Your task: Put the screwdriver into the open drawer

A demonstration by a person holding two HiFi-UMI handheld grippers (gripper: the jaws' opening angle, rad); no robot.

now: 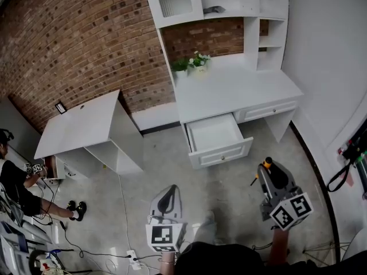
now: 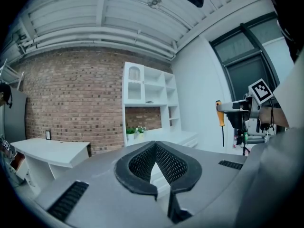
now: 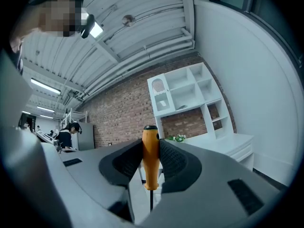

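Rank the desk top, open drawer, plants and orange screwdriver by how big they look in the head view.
1. desk top
2. open drawer
3. plants
4. screwdriver, smallest, though nearer the camera and partly hidden

The head view looks steeply down from high up onto the floor, the white bench (image 1: 229, 90), its open drawer (image 1: 221, 152), the left claw (image 1: 171, 191) and right claw (image 1: 268, 168). Each claw view looks level along its own jaws, close up, toward that same bench farther off.
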